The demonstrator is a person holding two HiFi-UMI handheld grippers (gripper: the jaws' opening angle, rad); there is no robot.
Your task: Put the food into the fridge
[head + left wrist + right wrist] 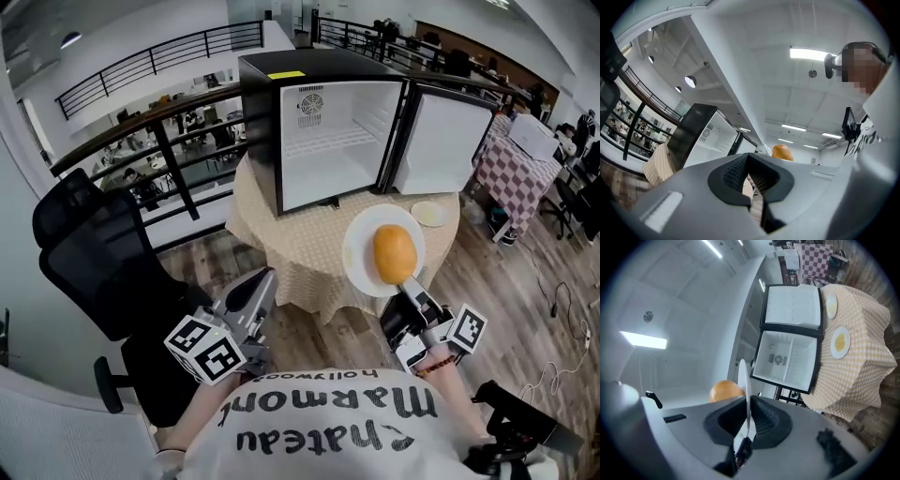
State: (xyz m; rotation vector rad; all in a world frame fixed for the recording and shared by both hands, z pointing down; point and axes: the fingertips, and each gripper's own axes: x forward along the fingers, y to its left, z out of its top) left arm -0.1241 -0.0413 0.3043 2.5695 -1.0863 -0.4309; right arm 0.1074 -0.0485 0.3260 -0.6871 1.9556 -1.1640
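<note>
Right tongs (405,298) clamp the plate (357,253) rim, left tongs (265,281) closed and empty: carry your plate level into the fridge (328,150).

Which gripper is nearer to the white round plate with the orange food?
Right. The right gripper clamps the white round plate by its rim; the left gripper hangs apart, leftward.

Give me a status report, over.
Right claw shut on plate rim, food aboard. Left claw shut, empty. Fridge open, nothing blocking.

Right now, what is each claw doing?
Left gripper: closed, empty.
Right gripper: closed on the plate rim, orange food on it.
</note>
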